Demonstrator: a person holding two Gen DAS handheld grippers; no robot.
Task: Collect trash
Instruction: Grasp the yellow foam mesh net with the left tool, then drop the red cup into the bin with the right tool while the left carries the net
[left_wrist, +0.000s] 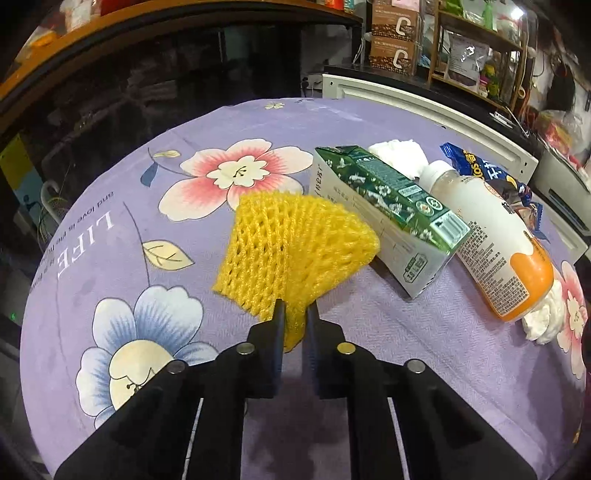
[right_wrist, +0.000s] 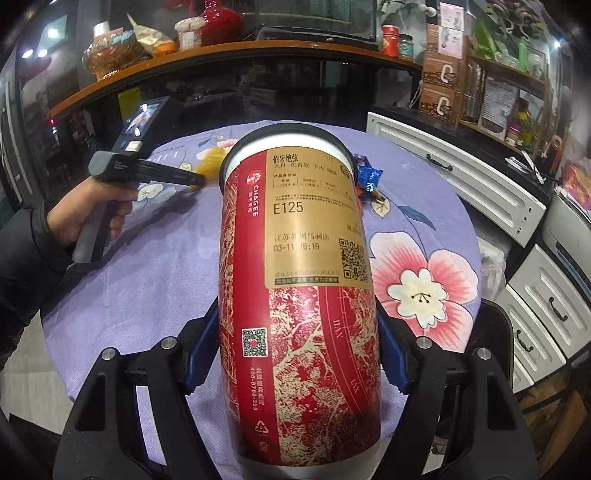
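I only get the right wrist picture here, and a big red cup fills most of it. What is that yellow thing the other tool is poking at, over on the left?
Observer: It is a yellow foam fruit net. The left tool is shut on its near corner.
Operator: Anything hiding behind my cup?
Observer: Yes. A green and white carton lies on its side on the purple floral cloth, right beside the net.
Operator: Just that?
Observer: A white and orange bottle lies next to the carton, with crumpled white tissue behind both.
Operator: And my side?
Observer: Your right tool grips the red cup.
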